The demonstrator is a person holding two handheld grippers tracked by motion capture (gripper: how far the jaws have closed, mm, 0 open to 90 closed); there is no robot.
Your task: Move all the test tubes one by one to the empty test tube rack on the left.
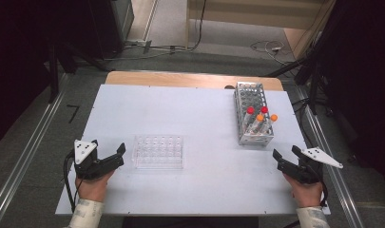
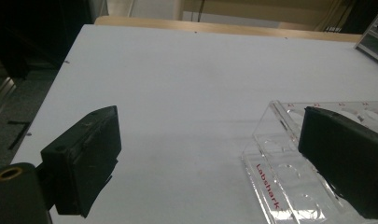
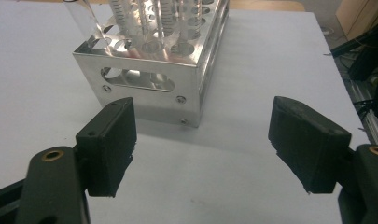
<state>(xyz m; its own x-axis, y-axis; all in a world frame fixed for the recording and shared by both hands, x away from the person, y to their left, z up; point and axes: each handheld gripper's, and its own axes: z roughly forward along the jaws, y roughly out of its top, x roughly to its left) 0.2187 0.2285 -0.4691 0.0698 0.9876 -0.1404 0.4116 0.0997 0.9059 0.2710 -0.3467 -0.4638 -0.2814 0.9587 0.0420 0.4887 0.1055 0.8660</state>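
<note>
On the white tabletop point(image 1: 195, 109) a clear plastic well plate point(image 1: 158, 151) lies near the front edge, left of centre. The left gripper point(image 1: 108, 150) rests just left of it, with its jaws spread and nothing between them. In the left gripper view one jaw stands over the plate's near corner, where the red word "Labshark" is printed on the rim, while the other jaw sits over bare tabletop; whether the jaw touches the plate I cannot tell.

The metal tube rack point(image 1: 253, 112) stands at the far right, long side running away from the person. Four capped tubes stand in its near end: two red caps point(image 1: 250, 110) behind two orange caps point(image 1: 260, 117).

The right gripper point(image 1: 285, 152) lies near the right front edge, apart from the rack, jaws spread wide and empty, pointing at the rack's near end wall point(image 3: 149, 88).
</note>
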